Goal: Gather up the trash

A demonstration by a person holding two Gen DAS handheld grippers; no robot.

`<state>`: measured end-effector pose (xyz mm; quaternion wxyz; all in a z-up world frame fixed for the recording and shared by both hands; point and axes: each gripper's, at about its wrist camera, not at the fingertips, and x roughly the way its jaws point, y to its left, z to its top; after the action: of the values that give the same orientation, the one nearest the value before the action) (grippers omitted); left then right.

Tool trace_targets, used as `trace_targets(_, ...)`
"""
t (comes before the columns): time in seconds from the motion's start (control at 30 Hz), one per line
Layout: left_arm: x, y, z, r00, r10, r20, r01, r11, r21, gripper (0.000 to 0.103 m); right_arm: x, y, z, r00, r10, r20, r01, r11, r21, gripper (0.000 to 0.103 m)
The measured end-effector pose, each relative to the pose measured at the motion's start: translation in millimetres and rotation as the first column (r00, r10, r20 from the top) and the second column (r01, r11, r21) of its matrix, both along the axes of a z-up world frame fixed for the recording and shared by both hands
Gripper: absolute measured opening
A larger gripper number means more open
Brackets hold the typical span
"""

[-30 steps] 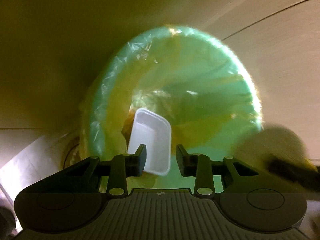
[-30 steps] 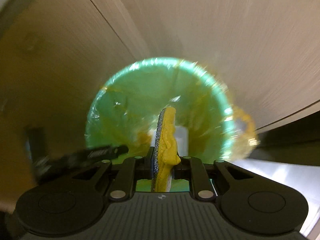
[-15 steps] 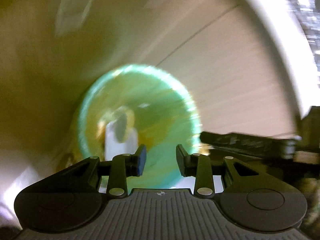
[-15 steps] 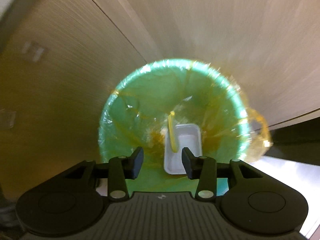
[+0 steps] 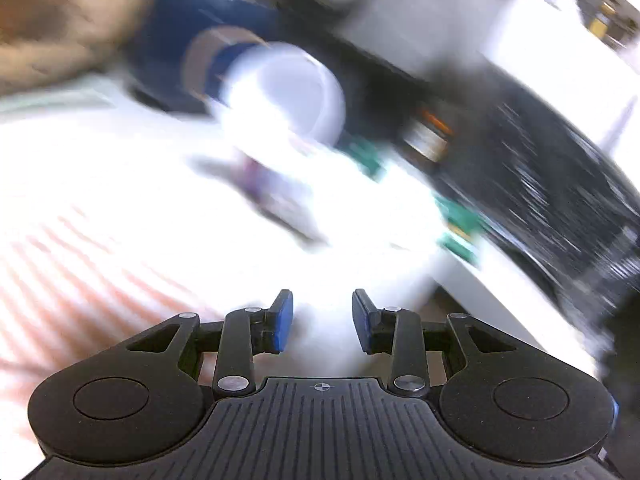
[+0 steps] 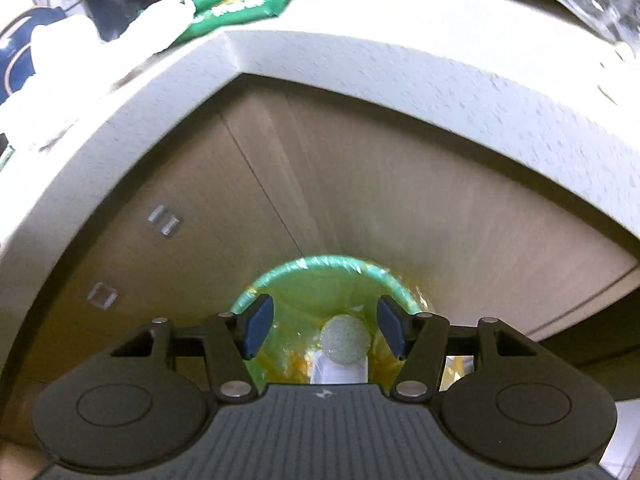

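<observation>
In the left wrist view, heavy motion blur is seen. The left gripper [image 5: 322, 322] is held with its jaws apart, and nothing is gripped between the blue pads [image 5: 282, 322]. Beyond them a bright white counter [image 5: 120, 184] is spread out, overexposed so that its surface detail is lost. On it a paper cup [image 5: 256, 76] is laid on its side, blue on the outside, its white mouth turned toward the camera. A purplish wrapper [image 5: 276, 200] is smeared across the counter below the cup, and green packets [image 5: 460, 224] are glimpsed at the counter's far edge, next to a dark appliance [image 5: 540, 168] (its make cannot be read).

In the right wrist view, the right gripper [image 6: 324, 330] is pointed downward over a bin lined with a green bag [image 6: 320, 276]. Its jaws have just been opening; they are now set wide, and nothing is pressed between the pads. Inside the bin a white tray [image 6: 340, 372] is seen, with a round greyish scrubbing pad [image 6: 345, 342] lying on it, clear of both pads. Behind the bin wooden cabinet doors [image 6: 380, 200] are shown, and above them the white countertop edge [image 6: 360, 60]. On that counter a green snack packet [image 6: 240, 0] and crumpled white paper [image 6: 160, 24] are left.
</observation>
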<state>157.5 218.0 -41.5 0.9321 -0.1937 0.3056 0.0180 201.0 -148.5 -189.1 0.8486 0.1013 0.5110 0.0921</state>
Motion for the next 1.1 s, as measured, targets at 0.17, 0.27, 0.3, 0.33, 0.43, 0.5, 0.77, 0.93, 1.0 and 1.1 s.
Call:
trace_targets(0.17, -2, 58, 6, 0.976, 0.21, 0.057, -0.213, 0.976, 0.042, 0.036, 1, 9, -40, 0.991, 0.022, -0.13, -0.027, 0.999, -0.038, 0.058)
trace_targets(0.27, -7, 84, 1, 0.96, 0.248, 0.133, -0.248, 0.969, -0.017, 0.036, 10, 22, -73, 0.977, 0.046, -0.21, -0.048, 0.999, -0.007, 0.061)
trace_targets(0.3, -7, 90, -2, 0.956, 0.248, 0.156, -0.243, 0.969, -0.05, 0.036, 14, 27, -85, 0.971, 0.052, -0.234, -0.051, 0.999, 0.011, 0.062)
trace_targets(0.33, -5, 94, -7, 0.957, 0.235, 0.172, -0.221, 0.971, -0.094, 0.036, 21, 35, -101, 0.964, 0.057, -0.26, -0.053, 0.998, 0.021, 0.063)
trace_targets(0.43, 7, 93, -22, 0.968, 0.184, 0.171, -0.159, 0.976, -0.149, 0.036, 34, 62, -145, 0.947, 0.074, -0.311, -0.077, 0.997, 0.003, 0.063)
trace_targets(0.5, 12, 96, -30, 0.968, 0.183, 0.172, -0.155, 0.974, -0.165, 0.036, 43, 78, -172, 0.936, 0.073, -0.345, -0.084, 0.996, -0.018, 0.063)
trace_targets(0.77, 26, 106, -49, 0.985, 0.139, 0.099, -0.118, 0.974, -0.196, 0.036, 81, 140, -309, 0.922, 0.12, -0.369, -0.189, 0.969, -0.158, 0.063)
trace_targets(0.93, 25, 89, -50, 0.988, 0.095, 0.119, -0.082, 0.991, -0.109, 0.036, 101, 182, -419, 0.9, 0.149, -0.41, -0.265, 0.933, -0.243, 0.062)
trace_targets(1.0, 26, 84, -51, 0.991, 0.077, 0.109, -0.068, 0.995, -0.079, 0.036, 103, 190, -452, 0.887, 0.142, -0.44, -0.282, 0.92, -0.271, 0.061)
trace_targets(1.1, 26, 80, -52, 0.992, 0.074, 0.106, -0.068, 0.996, -0.059, 0.035, 101, 192, -464, 0.912, 0.132, -0.388, -0.271, 0.904, -0.33, 0.055)
